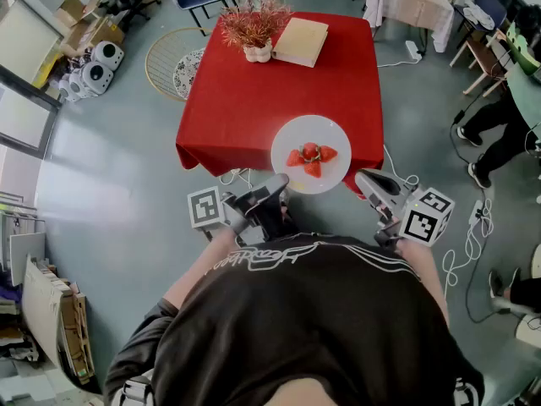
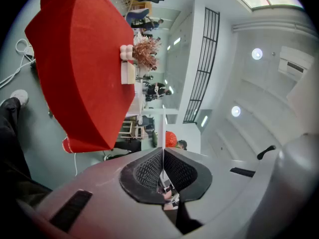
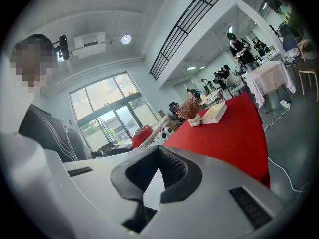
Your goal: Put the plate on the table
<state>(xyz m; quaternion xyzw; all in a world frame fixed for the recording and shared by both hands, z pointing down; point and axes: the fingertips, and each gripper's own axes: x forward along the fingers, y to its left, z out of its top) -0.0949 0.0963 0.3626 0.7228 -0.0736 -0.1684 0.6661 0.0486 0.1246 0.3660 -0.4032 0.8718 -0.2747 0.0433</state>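
Left gripper (image 1: pixel 277 184), right gripper (image 1: pixel 362 176) clamped on strawberry plate (image 1: pixel 311 129) rim: carrying over table's (image 1: pixel 254 100) near edge, needs level set-down, then release.

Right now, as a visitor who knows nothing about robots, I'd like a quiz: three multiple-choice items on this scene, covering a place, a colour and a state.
1. Where does the cream rectangular book lie?
A. on the table, beside the white vase of dried reddish sprigs
B. on the grey floor
C. on a chair

2. What colour is the cloth over that table?
A. blue
B. red
C. green

3. How do the left gripper's jaws stand?
A. wide apart and empty
B. closed on the rim of the white round plate
C. closed on the book

Answers:
1 A, the head view shows the book next to the vase at the table's far end.
2 B, the cloth is red in every view.
3 B, the left gripper view shows the pads together on a thin white rim.
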